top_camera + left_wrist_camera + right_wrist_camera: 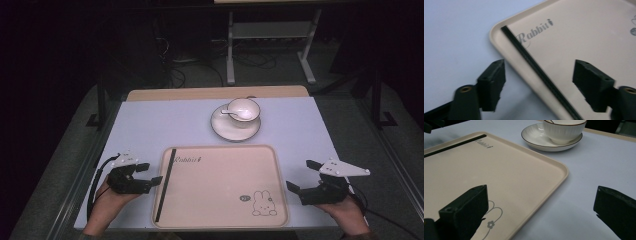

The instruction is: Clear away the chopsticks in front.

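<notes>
Tray status: beige rectangular plastic tray [220, 185] sits flat at the surface's near edge, nothing on it. Left gripper [149, 173] jaws released, straddling its left rim; right gripper [304, 175] jaws spread, grasping nothing. Lift or loading probably still ahead.

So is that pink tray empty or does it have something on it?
Nearly empty: the tray holds just a thin black stick lying flat along its left edge.

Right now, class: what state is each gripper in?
Left gripper: open, holding nothing, jaws either side of the tray edge.
Right gripper: open, holding nothing.
</notes>
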The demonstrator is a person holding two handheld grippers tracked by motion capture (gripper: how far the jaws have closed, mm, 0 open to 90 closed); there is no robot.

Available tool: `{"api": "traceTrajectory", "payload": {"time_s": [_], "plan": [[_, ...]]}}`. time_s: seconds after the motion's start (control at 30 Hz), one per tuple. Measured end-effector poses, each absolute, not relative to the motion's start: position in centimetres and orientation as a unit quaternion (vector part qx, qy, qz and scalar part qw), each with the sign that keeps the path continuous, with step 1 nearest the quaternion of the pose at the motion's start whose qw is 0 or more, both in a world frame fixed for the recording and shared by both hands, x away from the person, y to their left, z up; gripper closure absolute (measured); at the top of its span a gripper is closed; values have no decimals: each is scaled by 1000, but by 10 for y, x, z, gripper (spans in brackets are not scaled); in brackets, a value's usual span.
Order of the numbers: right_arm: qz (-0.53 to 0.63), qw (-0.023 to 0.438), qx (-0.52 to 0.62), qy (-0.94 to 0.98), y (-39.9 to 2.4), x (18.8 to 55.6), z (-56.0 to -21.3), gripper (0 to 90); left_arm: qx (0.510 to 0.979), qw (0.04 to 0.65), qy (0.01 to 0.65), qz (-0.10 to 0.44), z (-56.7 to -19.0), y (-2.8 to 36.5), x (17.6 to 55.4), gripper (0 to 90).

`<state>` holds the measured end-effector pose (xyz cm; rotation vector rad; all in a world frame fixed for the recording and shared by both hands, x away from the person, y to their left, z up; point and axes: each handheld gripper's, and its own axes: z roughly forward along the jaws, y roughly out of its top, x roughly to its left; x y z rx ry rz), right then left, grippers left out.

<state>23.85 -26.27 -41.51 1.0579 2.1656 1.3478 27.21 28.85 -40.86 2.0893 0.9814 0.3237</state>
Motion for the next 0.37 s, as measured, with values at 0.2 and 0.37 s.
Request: {"api": "traceTrajectory", "payload": {"time_s": [0.2,0.37], "plan": [[480,189,372,772,-261,237,-415,0,812,404,399,139,-412,306,267,192],[480,190,371,772,-261,237,-415,0,813,402,397,140,-412,306,267,191]]}}
